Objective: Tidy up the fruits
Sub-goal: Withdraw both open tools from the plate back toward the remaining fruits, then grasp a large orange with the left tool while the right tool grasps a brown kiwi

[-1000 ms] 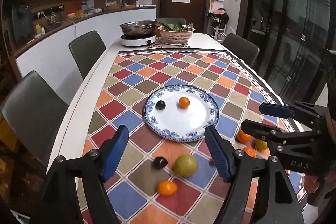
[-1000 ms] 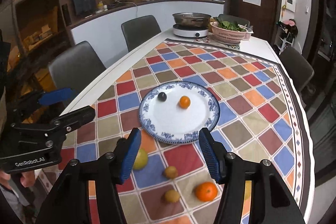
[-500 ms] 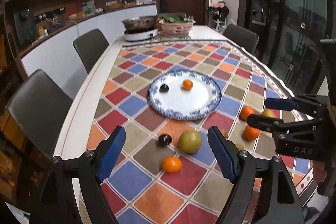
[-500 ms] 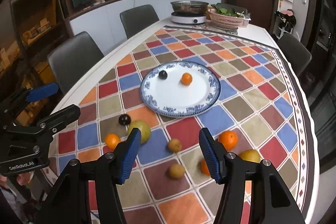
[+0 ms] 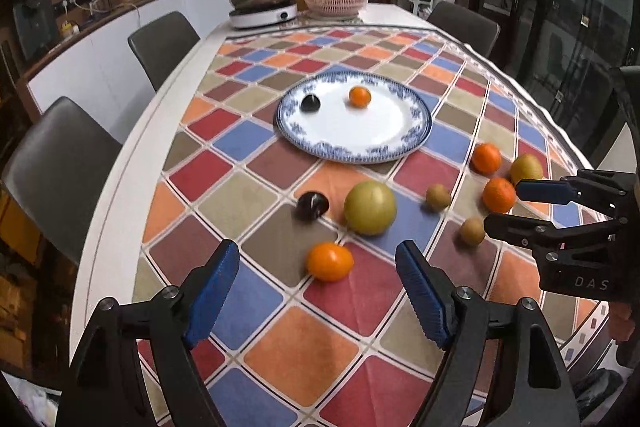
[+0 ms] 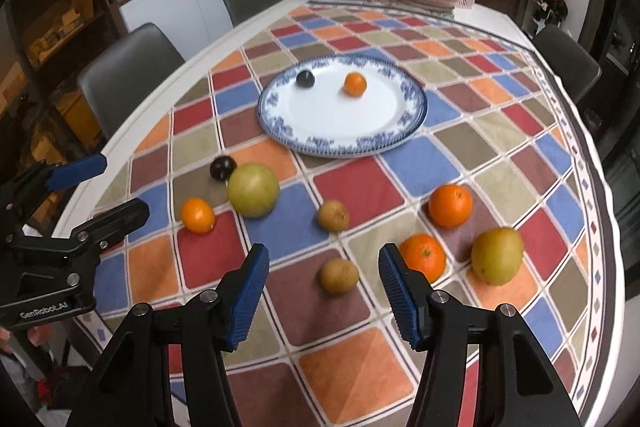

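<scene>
1. Left wrist view shows the blue-rimmed plate [image 5: 416, 137] mid-desk with only two fruits on it: a dark plum [image 5: 310, 103] and a small orange [image 5: 359, 96], apart from each other near the plate's far side.
2. By my reading the task is at an early stage. Nine fruits lie loose on the checked tablecloth [image 6: 348, 363] nearer than the plate: a second dark plum [image 6: 222, 167] just beside a big green pomelo [image 6: 253, 190], a small tangerine [image 6: 197, 215], two brown kiwis [image 6: 333, 215] [image 6: 339, 275], two oranges [image 6: 450, 205] [image 6: 423, 256] and a yellow-green pear [image 6: 497, 255].
3. That count gives eight; the ninth I cannot confirm, so eight loose fruits is the safe figure.
4. The left gripper [image 5: 318, 285] hangs above the desk with its jaws wide and empty, the small tangerine between and just beyond them.
5. The right gripper [image 6: 324, 285] is likewise spread wide and empty, with the nearer kiwi lined up in the gap.
6. Hard to tell: whether either gripper is low enough to close on its fruit, since neither view shows height over the cloth.
7. The near edge of the desk is cut off behind the gripper bodies, so more fruit could lie there.
8. Motion blur softens the kiwis in the left wrist view.
</scene>
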`<action>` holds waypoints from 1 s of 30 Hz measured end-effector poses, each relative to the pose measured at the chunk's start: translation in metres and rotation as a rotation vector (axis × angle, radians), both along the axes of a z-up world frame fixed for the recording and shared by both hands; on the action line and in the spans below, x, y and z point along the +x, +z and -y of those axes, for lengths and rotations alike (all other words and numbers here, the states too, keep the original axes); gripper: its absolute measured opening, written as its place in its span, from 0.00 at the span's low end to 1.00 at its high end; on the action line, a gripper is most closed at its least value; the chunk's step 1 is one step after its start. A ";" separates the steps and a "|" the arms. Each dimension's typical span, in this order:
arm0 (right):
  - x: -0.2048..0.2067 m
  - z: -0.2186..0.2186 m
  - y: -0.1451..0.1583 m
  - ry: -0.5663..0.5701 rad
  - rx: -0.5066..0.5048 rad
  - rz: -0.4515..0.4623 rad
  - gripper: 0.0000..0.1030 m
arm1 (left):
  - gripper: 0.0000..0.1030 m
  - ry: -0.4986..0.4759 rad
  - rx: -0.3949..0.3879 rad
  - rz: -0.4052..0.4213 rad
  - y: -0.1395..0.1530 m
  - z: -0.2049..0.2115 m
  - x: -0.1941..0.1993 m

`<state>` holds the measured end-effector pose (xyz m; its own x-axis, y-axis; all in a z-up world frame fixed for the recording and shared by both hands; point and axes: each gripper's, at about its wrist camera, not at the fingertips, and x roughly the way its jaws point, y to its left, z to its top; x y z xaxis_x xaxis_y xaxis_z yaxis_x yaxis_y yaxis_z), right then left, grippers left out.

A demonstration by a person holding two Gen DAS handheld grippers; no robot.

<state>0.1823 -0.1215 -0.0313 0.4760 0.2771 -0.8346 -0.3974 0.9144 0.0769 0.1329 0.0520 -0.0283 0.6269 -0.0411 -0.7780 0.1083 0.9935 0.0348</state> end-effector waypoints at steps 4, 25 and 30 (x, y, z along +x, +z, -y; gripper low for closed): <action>0.001 0.000 -0.013 -0.003 -0.010 -0.040 0.56 | 0.78 -0.002 0.000 -0.035 -0.012 -0.001 0.004; 0.016 -0.006 -0.051 -0.026 -0.077 -0.135 0.56 | 0.78 -0.032 0.031 -0.138 -0.057 -0.005 0.037; 0.020 -0.007 -0.054 -0.025 -0.090 -0.135 0.56 | 0.78 -0.041 0.027 -0.149 -0.064 -0.004 0.043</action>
<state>0.2023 -0.1143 -0.0853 0.3633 0.1881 -0.9125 -0.3660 0.9295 0.0459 0.1754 0.0562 -0.0919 0.5025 -0.0415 -0.8636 0.1544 0.9871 0.0424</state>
